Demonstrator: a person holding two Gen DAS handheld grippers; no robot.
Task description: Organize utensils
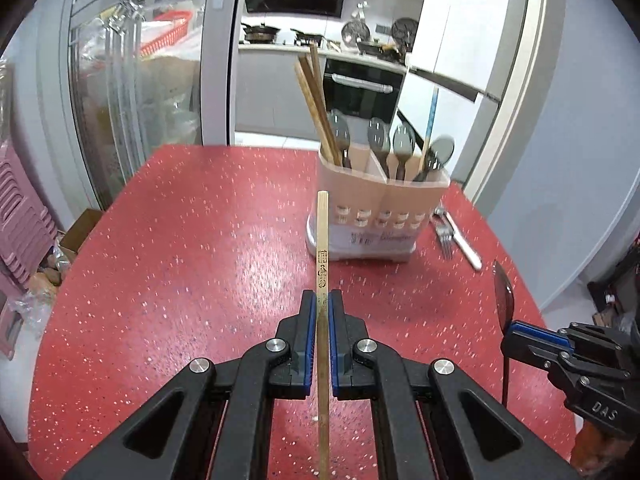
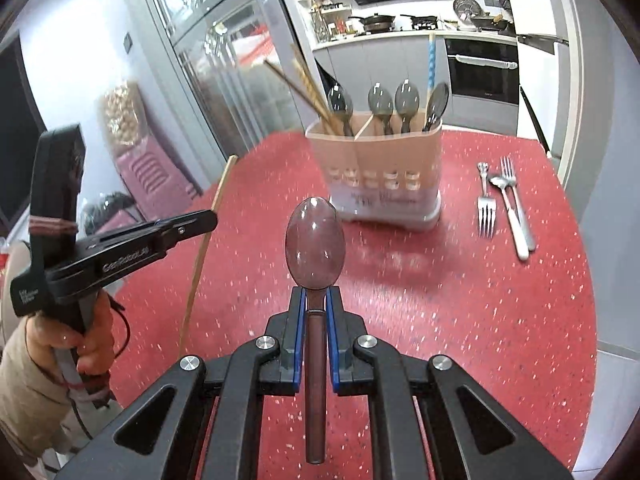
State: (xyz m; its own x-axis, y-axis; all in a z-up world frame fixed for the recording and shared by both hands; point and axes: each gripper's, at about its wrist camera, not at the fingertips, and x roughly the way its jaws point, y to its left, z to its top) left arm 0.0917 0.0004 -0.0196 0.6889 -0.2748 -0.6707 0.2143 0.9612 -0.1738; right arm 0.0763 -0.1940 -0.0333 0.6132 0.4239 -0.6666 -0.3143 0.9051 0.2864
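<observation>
Clamping a pale bamboo chopstick (image 1: 322, 240), the left tool (image 1: 322, 300) points toward the beige slotted utensil caddy (image 1: 376, 208) on the red speckled bench (image 1: 180, 240). Only the right wrist view shows the right tool (image 2: 316, 296) gripping a dark metal spoon (image 2: 314, 236), bowl forward; its handle end is cut off.

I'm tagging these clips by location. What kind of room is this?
Most likely a home kitchen or dining area. Behind the red table there is a built-in oven, pans on a stovetop, and a utensil caddy holding spoons and chopsticks.
</observation>
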